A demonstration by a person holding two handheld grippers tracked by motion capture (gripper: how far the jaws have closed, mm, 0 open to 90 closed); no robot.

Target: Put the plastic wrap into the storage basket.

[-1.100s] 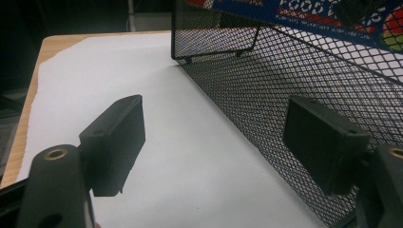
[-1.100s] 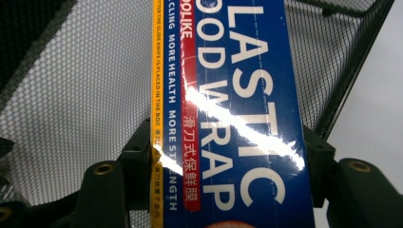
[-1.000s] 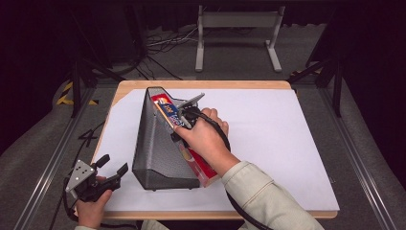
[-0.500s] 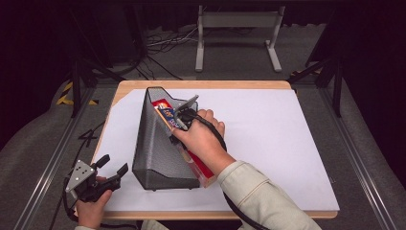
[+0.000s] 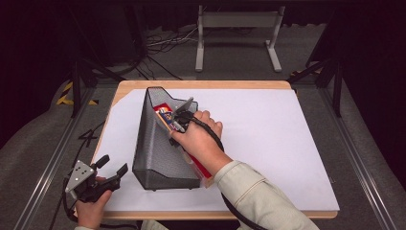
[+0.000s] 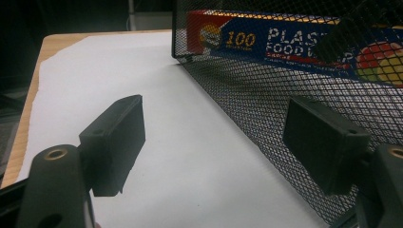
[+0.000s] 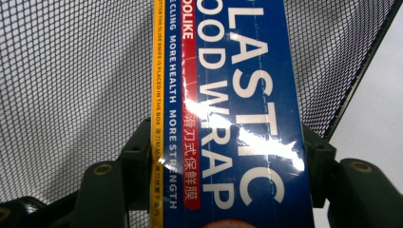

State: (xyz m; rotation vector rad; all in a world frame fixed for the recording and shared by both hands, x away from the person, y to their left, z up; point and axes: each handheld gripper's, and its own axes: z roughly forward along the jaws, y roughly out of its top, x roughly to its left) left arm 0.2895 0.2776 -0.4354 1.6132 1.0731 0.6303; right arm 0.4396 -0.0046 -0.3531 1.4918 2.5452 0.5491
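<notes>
Nearest, the left gripper (image 5: pixel 111 170) waits with jaws wide at the tabletop (image 5: pixel 287 143) edge, leaving room. Farther in, the right gripper (image 5: pixel 178 125) clamps the plastic wrap box (image 7: pixel 228 118), angling it lengthwise into the mesh file holder (image 5: pixel 158 148), probably for storage.

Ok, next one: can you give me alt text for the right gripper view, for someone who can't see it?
The right gripper is shut on a long blue box of plastic food wrap, one black jaw on each long side. Behind the box is the black wire mesh of a file holder, with a strip of white table cover at the right edge.
</notes>
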